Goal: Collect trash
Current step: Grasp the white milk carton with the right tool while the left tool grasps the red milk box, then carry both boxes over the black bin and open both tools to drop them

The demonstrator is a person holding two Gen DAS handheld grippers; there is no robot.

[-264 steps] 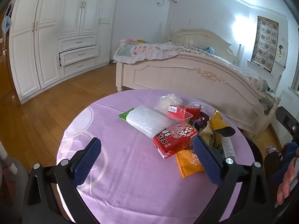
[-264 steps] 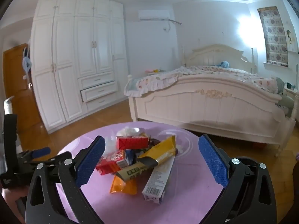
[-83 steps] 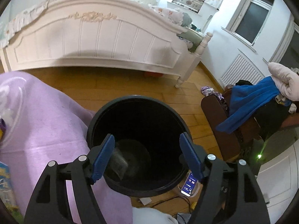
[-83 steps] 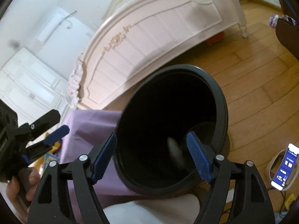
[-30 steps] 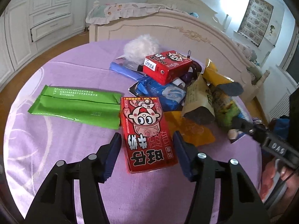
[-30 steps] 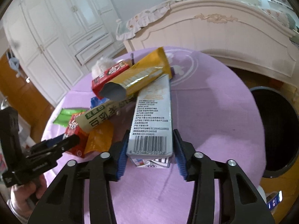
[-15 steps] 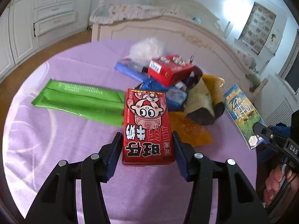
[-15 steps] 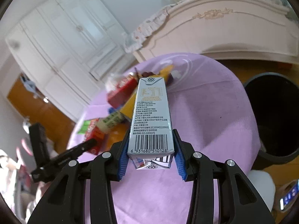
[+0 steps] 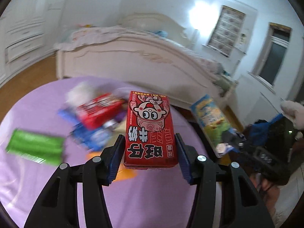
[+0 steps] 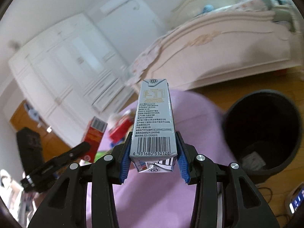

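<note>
My left gripper (image 9: 150, 157) is shut on a red milk box (image 9: 150, 129) with a cartoon face and holds it above the purple table (image 9: 152, 199). My right gripper (image 10: 153, 158) is shut on a tall grey milk carton (image 10: 154, 121) with a barcode, held above the table's edge (image 10: 205, 129). The black trash bin (image 10: 266, 129) stands open on the floor to its right. The right-hand carton also shows in the left wrist view (image 9: 209, 117); the red box shows in the right wrist view (image 10: 95, 133).
More trash lies on the table: a green packet (image 9: 36, 146), a red box (image 9: 100, 110), blue wrappers (image 9: 91, 134), an orange packet (image 9: 125, 174). A white bed (image 9: 133, 64) stands beyond. A phone (image 10: 296, 201) lies on the floor by the bin.
Both grippers have lifted their boxes off the table and swung towards the bin side. The view is blurred by the motion.
</note>
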